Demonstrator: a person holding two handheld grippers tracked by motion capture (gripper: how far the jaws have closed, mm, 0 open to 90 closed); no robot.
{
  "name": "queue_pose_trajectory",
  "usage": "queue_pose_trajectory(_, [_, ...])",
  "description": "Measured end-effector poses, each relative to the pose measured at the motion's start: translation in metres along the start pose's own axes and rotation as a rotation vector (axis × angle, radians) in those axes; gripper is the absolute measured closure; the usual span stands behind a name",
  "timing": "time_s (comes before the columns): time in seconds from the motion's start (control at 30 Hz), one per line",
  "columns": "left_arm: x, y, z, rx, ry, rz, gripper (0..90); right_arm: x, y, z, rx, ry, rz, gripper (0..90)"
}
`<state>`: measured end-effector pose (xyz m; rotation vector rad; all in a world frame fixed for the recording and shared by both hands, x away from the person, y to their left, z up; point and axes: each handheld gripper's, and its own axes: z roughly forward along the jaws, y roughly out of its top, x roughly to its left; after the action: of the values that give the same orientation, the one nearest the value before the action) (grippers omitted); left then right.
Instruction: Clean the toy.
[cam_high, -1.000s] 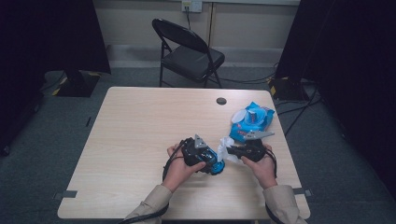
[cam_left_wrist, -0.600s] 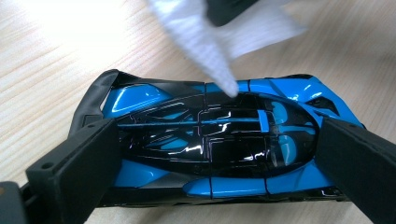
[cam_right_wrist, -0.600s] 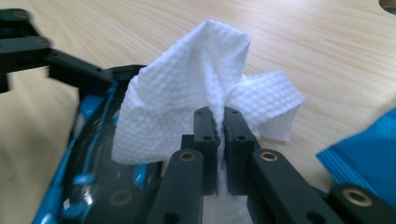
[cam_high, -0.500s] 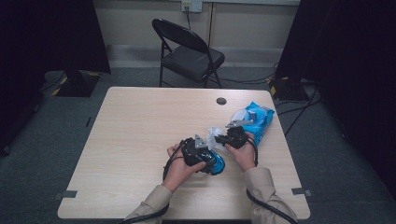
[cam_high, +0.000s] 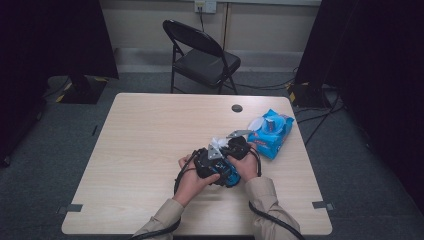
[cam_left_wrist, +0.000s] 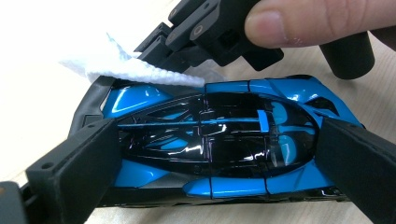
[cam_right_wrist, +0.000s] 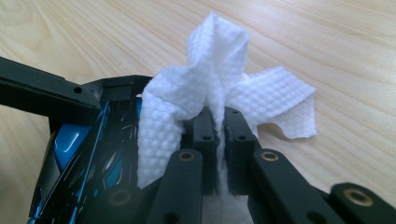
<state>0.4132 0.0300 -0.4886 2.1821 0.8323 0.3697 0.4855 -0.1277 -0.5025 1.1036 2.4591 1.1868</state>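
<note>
Two grippers met over the table (cam_high: 150, 150), near its front right. Blue and black toy car (cam_left_wrist: 215, 144) sat lengthwise between the left gripper (cam_left_wrist: 215, 154) jaws, one pad on each end, clamped tight (car's wheels sat against the wood). Right gripper (cam_right_wrist: 217, 126) had its jaws pinched together on a white wet wipe (cam_right_wrist: 224, 88), folds sticking out past the tips. Wipe lay against the car's edge in the left gripper view, touching the blue bodywork beside the dark canopy. Blue wipes pack (cam_high: 270, 132) lay near the hands, toward the table's right edge, flap open. Person's thumb (cam_left_wrist: 317, 21) rested on the right gripper's body.
</note>
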Motion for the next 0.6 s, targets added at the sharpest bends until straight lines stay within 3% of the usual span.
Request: queue_pose_trajectory(0.6, [0.0,0.0,0.0,0.002,0.0,0.002,0.0,-0.005,-0.024,-0.028,0.007,0.06,-0.036,86.2])
